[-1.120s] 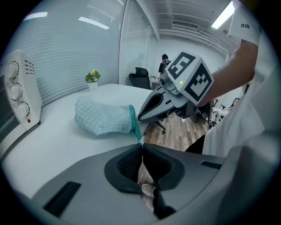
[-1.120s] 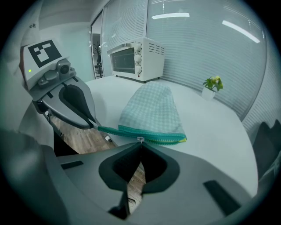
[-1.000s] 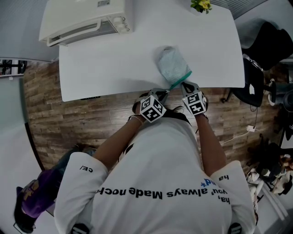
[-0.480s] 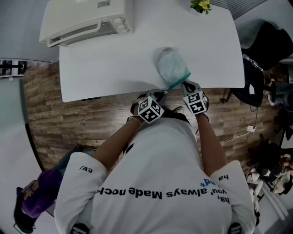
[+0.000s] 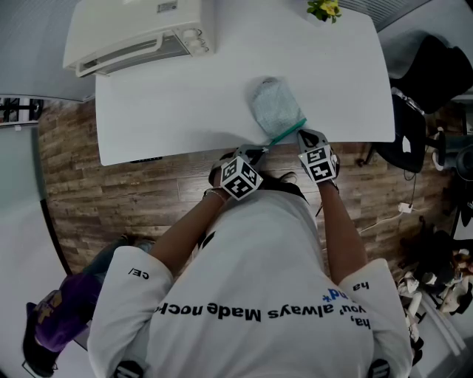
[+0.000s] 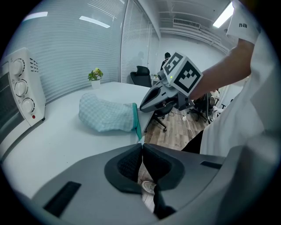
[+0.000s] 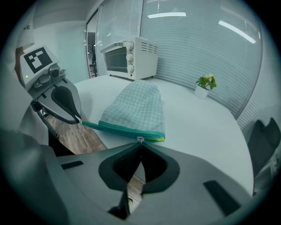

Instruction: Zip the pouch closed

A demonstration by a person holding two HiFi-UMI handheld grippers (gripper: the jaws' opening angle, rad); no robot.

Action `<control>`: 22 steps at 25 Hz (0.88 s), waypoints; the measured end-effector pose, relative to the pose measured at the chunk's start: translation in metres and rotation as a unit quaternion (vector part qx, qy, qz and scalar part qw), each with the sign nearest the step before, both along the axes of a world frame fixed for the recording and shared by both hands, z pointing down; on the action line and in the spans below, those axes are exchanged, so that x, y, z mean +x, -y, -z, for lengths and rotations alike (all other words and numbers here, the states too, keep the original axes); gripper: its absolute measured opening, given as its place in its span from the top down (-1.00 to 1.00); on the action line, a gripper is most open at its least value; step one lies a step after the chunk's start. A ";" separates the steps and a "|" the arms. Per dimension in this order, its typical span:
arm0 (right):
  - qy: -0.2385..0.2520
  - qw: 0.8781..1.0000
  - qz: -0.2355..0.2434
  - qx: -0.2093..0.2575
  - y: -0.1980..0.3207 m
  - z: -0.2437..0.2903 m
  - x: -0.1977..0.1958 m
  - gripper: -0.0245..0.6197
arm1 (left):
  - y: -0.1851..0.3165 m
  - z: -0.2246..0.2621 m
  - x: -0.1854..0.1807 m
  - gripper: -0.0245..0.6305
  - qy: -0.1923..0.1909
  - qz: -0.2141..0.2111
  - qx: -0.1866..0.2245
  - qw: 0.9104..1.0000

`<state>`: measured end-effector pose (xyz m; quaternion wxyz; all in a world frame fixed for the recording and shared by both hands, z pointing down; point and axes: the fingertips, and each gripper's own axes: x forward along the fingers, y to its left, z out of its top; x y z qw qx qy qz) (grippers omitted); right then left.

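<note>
White table [image 5: 185, 111], mostly bare. Toaster oven [image 5: 133, 29] at its far left corner, small potted plant [image 5: 325, 9] with yellow flowers at the far right edge. Wood-plank floor [image 5: 111, 192] under it, dark office chairs [image 5: 436, 74] off to the right. Blinds [image 7: 197, 39] run along the walls behind the table.

Pouch [image 5: 275, 107], pale green check, lies at the near edge of the table in front of me, with its teal zipper band [image 7: 127, 128] facing me.

My left gripper [image 5: 260, 151]: jaws pressed together, pinching the free end of the zipper band just off the table edge. My right gripper [image 5: 301, 135]: jaws pressed together on the small metal zipper pull [image 7: 140, 139] at the band's other end, beside a yellow tab [image 7: 160, 139].

Head view only: floor, my white shirt [image 5: 251, 295], both marker cubes side by side near the table edge. It is too small to show the pull.

Right gripper view only: the pull at my jaw tips, the yellow tab, the oven's front with knobs, the band stretched straight across to the left gripper's tip.

Left gripper view only: ceiling lights [image 6: 224, 13], more chairs deeper in the room, the band seen end-on running down to my jaws.
</note>
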<state>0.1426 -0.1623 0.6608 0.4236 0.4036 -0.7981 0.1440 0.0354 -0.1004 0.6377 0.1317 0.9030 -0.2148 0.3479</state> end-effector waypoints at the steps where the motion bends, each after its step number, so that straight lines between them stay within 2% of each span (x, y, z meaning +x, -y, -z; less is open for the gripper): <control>1: 0.000 1.000 0.000 -0.001 0.000 -0.001 0.001 0.89 | 0.000 0.000 -0.001 0.85 0.000 0.000 0.000 1.000; 22: -0.003 1.000 -0.009 0.000 0.012 -0.001 0.016 0.89 | -0.003 -0.005 -0.009 0.85 0.013 -0.006 -0.005 1.000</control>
